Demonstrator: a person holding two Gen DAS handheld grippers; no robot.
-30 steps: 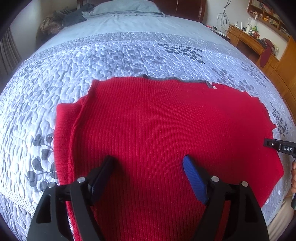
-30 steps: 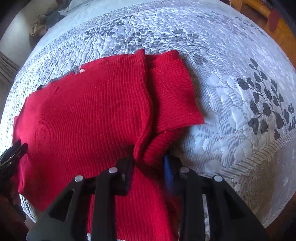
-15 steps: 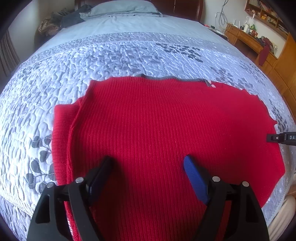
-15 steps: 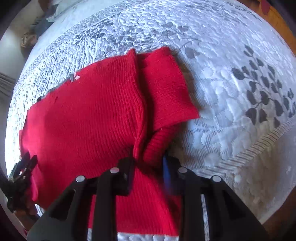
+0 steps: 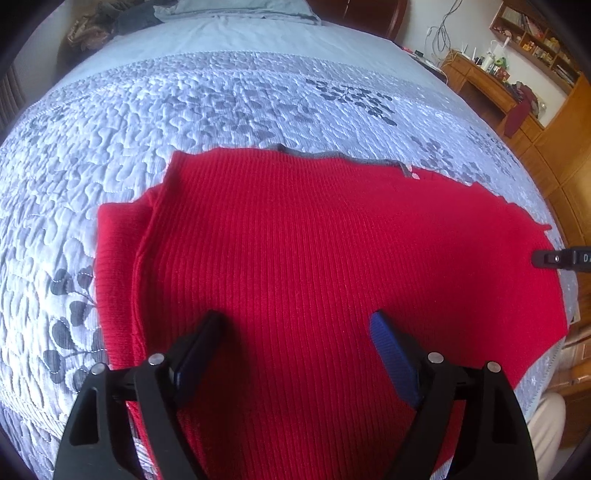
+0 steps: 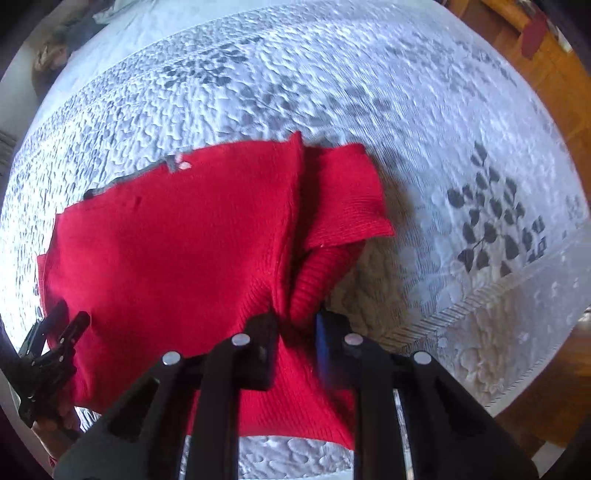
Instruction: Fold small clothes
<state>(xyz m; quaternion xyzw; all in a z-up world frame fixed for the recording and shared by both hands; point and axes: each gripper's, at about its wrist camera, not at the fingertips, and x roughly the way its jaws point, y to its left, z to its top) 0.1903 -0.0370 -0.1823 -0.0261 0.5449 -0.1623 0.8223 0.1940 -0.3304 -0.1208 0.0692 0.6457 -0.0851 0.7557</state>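
Note:
A red ribbed sweater lies spread on the quilted bed, its grey neckline at the far edge. My left gripper is open above the sweater's near part, holding nothing. In the right wrist view my right gripper is shut on a bunched fold of the red sweater at its right side, beside a short sleeve lying outward. The left gripper also shows in the right wrist view at the sweater's left edge. The right gripper's tip shows in the left wrist view at the sweater's right edge.
The sweater lies on a grey-white quilted bedspread with dark leaf prints. A pillow and dark clothes lie at the bed's head. A wooden desk and cabinets stand to the right. The bed's near edge drops off to the right.
My right gripper has lifted and pulled back with the sweater fold, raising that side. My left gripper has stayed open, almost still over the sweater.

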